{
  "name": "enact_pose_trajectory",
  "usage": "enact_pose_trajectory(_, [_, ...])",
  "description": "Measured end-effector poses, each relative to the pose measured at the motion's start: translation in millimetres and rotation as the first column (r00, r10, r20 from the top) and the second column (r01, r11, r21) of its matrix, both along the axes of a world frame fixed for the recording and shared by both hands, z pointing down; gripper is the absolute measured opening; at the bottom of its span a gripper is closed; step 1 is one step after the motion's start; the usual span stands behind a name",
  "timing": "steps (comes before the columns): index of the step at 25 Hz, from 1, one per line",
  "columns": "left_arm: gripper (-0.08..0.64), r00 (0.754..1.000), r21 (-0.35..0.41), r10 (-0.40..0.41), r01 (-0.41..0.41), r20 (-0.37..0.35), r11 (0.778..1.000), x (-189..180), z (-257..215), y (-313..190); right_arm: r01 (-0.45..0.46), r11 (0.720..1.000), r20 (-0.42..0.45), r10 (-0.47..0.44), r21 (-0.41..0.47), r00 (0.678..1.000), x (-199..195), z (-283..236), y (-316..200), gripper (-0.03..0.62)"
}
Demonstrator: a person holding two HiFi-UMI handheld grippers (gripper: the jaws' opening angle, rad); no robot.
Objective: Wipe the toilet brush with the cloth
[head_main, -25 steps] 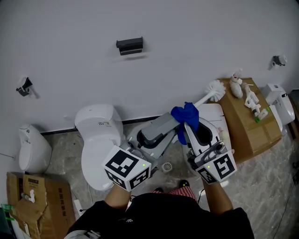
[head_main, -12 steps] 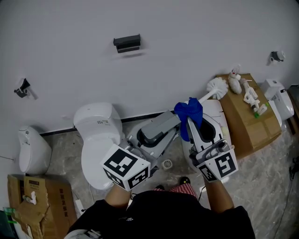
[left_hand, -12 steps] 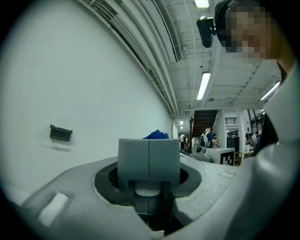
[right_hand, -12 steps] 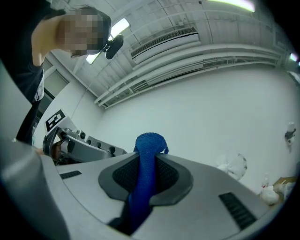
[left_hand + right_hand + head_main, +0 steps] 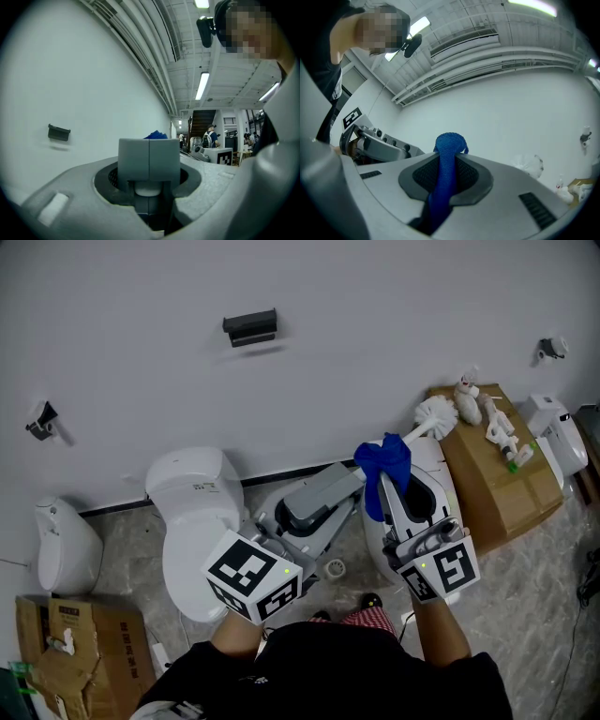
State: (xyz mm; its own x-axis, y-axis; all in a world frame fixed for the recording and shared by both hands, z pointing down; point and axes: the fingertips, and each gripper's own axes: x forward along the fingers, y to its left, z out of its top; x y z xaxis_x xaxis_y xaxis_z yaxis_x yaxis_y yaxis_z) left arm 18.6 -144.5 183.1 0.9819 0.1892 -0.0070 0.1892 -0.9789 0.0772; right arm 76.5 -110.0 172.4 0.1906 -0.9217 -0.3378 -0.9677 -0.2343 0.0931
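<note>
The toilet brush has a white bristle head [image 5: 436,413] and a thin white shaft slanting down-left to a grey handle [image 5: 323,489]. My left gripper [image 5: 343,484] is shut on that grey handle [image 5: 149,159], which fills the gap between its jaws. A blue cloth [image 5: 382,463] is bunched around the shaft just below the bristle head. My right gripper [image 5: 382,487] is shut on the cloth [image 5: 449,146], which stands up from between the jaws of the right gripper [image 5: 444,174]. The bristle head [image 5: 528,165] shows blurred beyond it.
A white toilet [image 5: 192,512] stands at the left and another [image 5: 441,486] lies under the right gripper. A cardboard box [image 5: 492,486] with small toys is at the right, next to a white bin [image 5: 555,439]. A black holder [image 5: 249,326] hangs on the wall.
The right gripper and the blue cloth have slid a little up the shaft toward the bristle head. The left gripper has kept still.
</note>
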Motion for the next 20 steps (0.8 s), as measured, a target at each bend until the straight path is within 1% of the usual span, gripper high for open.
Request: enact_pose_trajectory(20, [0.158, 0.999, -0.007, 0.034, -0.034, -0.004, 0.999, -3.7, -2.0, 14.0, -0.078, 0.997, 0.002, 0.078, 0.005, 0.997, 15.4, -0.2, 19.9, 0.066])
